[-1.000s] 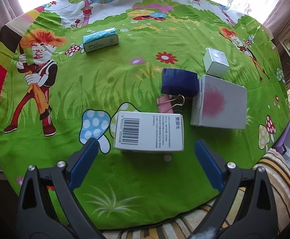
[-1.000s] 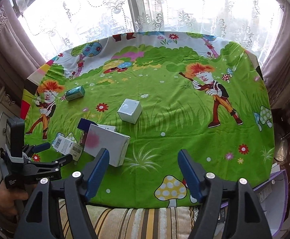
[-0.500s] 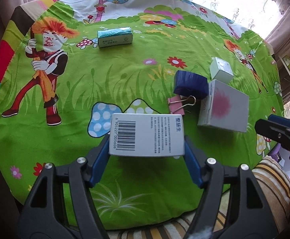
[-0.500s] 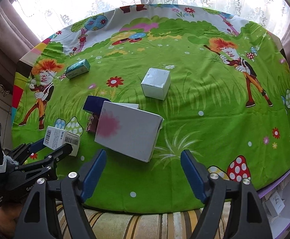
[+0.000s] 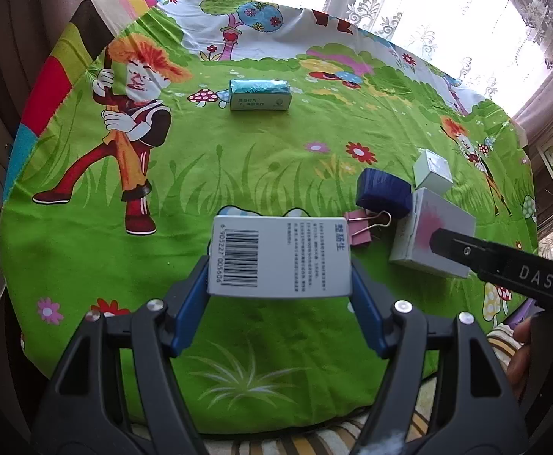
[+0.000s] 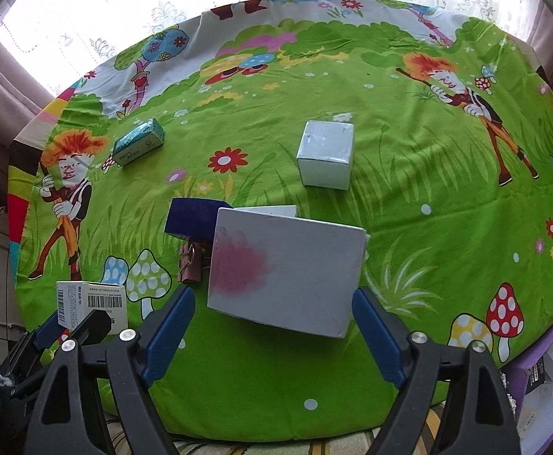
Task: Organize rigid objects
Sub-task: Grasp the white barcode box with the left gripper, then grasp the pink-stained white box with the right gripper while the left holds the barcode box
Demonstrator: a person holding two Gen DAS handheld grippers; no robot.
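Left gripper: jaws clamp the barcode box by its 2 short ends, near the table's front edge on the left side. Right gripper: jaws wide, 1 finger on each side of the white box with a pink stain; contact cannot be judged. Just behind that box lie the dark blue block and pink binder clip. Small white cube sits mid-table; teal box toward the back-left edge of the tablecloth.
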